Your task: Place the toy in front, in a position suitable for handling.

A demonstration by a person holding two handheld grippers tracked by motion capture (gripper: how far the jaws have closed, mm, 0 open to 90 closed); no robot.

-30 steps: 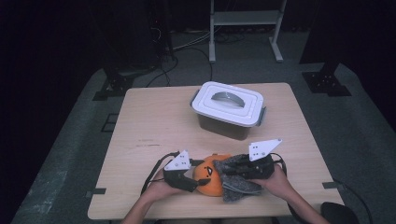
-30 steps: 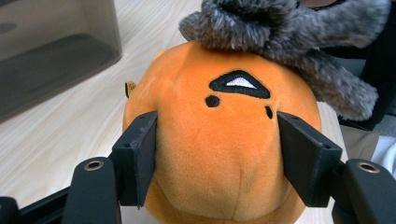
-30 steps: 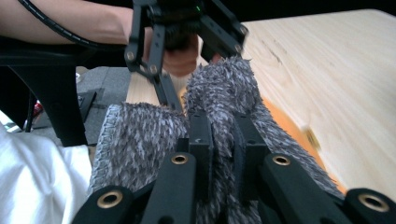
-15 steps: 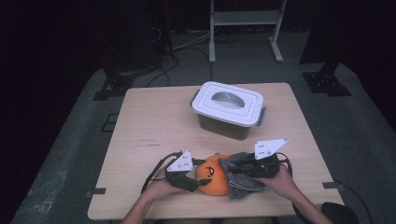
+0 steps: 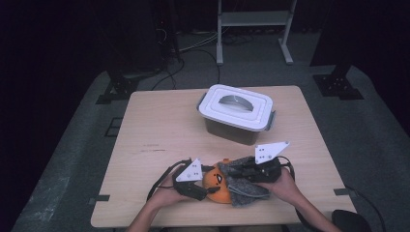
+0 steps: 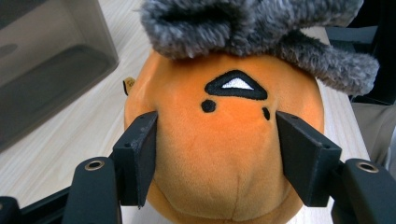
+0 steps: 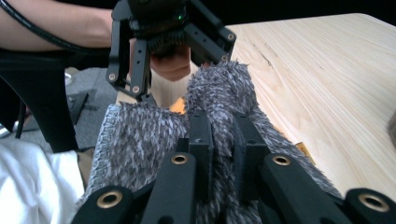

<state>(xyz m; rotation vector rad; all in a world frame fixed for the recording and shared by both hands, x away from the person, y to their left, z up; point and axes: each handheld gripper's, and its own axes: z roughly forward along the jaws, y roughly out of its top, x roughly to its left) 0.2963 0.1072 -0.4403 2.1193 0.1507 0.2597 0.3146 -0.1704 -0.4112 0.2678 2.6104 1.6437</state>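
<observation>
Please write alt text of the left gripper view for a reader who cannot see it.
The left gripper clamps its two black jaws on a round orange plush toy with a stitched black face, and a fuzzy grey knitted cloth lies over its top. A translucent grey plastic box stands behind on the wooden table.

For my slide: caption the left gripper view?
Left gripper clamps an orange plush toy beneath grey fuzzy cloth.

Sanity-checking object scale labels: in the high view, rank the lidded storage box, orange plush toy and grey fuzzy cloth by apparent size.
1. Lidded storage box, clearly the largest.
2. Grey fuzzy cloth and orange plush toy: too close to rank. The cloth drapes over part of the plush, and the tools cover parts of both, so neither shows its full extent.
</observation>
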